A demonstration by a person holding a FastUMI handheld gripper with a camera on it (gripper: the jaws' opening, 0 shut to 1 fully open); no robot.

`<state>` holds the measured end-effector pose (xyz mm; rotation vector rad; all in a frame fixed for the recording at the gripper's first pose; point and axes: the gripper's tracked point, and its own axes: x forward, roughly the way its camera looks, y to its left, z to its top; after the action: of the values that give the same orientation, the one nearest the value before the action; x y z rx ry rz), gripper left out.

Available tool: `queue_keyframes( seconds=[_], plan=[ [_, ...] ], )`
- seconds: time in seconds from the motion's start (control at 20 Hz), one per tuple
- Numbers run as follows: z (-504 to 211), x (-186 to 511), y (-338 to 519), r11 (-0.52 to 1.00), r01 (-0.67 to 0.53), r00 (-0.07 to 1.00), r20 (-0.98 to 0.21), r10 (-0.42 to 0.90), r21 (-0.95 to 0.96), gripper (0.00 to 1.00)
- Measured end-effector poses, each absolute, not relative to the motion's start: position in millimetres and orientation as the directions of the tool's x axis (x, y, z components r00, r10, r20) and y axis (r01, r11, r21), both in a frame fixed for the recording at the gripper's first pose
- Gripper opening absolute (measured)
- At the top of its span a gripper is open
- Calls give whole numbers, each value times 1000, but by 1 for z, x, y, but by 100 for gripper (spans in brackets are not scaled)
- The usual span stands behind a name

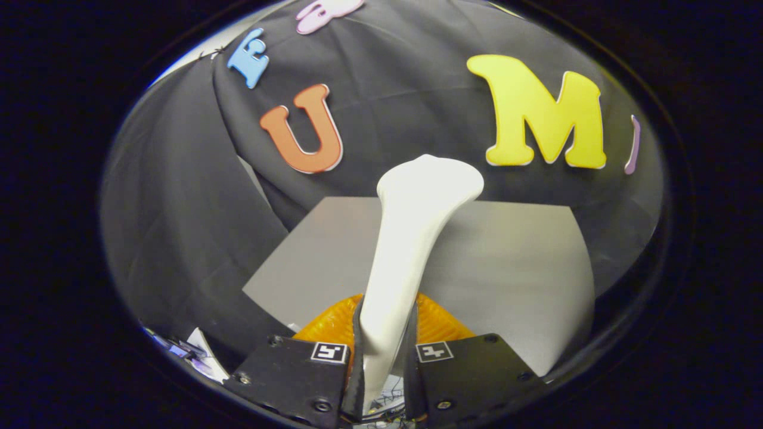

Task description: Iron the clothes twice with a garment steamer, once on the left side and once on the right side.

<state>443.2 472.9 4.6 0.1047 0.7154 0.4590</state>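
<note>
My gripper (384, 342) is shut on the white garment steamer (411, 238), both fingers pressing on the narrow lower part of its handle. The steamer rises from between the fingers and leans slightly to the right, widening into its flat head (430, 179) at the top. The head reaches up in front of the black cloth wall (387, 107). I see no garment here. Below the steamer stretches a grey tabletop (518, 268).
Black cloth hangs behind the table and drapes down on the left (179, 238). Some papers or small items (191, 351) lie low on the left, beside the left finger. The table's right part is bare.
</note>
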Motion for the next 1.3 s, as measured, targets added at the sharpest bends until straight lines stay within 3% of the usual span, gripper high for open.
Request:
queue_keyframes(
  seconds=[0.5,1.3],
  plan=[
    [94,342,421,848,-497,737,-428,524,182,29],
    [199,209,232,936,-352,919,-193,343,-13,29]
  ],
)
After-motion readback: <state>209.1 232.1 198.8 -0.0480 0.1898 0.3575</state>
